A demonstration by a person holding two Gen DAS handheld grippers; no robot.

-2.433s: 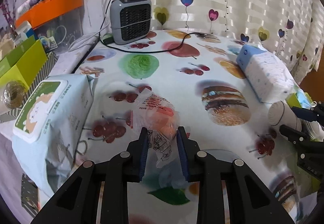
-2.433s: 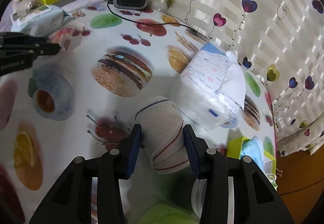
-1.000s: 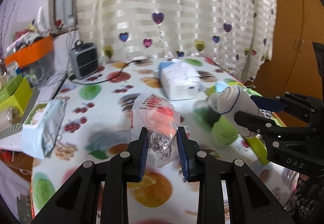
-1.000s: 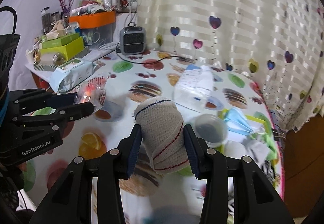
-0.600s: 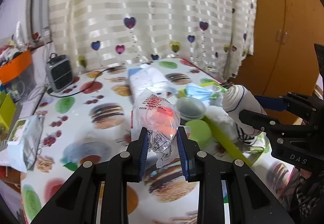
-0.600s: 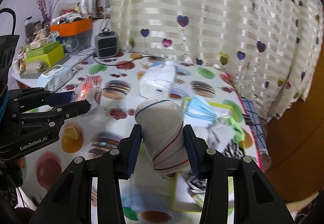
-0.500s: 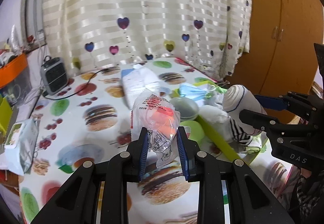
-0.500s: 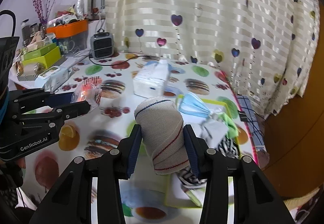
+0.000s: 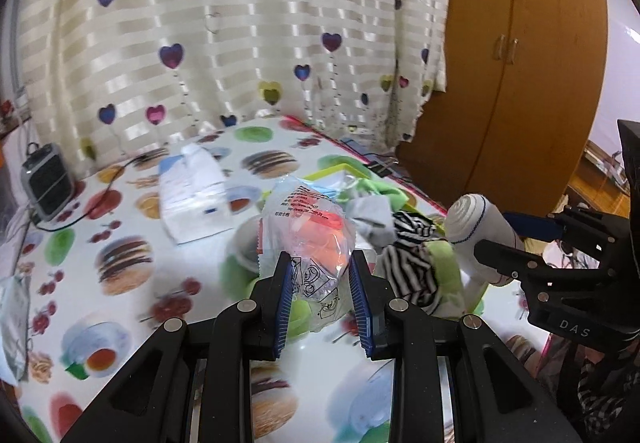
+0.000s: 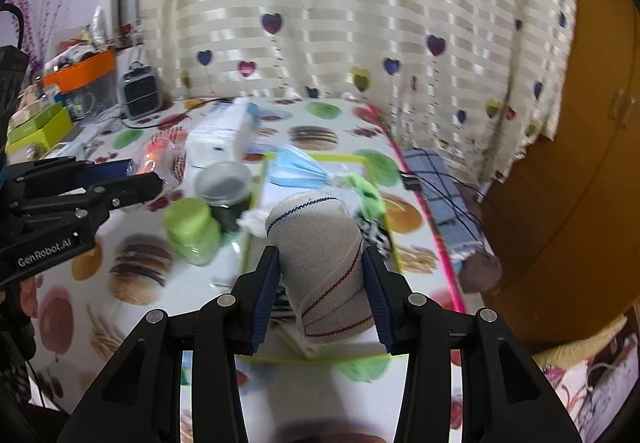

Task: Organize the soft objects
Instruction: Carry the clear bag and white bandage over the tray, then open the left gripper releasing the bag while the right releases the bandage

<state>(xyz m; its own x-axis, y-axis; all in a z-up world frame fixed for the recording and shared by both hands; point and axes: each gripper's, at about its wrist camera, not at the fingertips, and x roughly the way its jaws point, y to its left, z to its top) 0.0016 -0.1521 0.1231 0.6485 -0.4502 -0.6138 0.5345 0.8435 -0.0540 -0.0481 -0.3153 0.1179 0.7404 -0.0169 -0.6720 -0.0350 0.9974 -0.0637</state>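
Left tool (image 9: 320, 293) clamped on packet (image 9: 310, 231); right tool (image 10: 320, 297) clamped on bandage roll (image 10: 320, 255). Risk: slick packet slips; tray (image 10: 256, 199) apparently crowded, roll may tumble out.

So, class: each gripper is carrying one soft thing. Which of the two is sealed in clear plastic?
The packet in the left gripper: clear crinkly wrapper, orange contents. The right gripper holds a bare bandage roll, unwrapped.

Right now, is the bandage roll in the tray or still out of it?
Out. The bandage roll is clamped in the right gripper, held above the yellow-rimmed tray.
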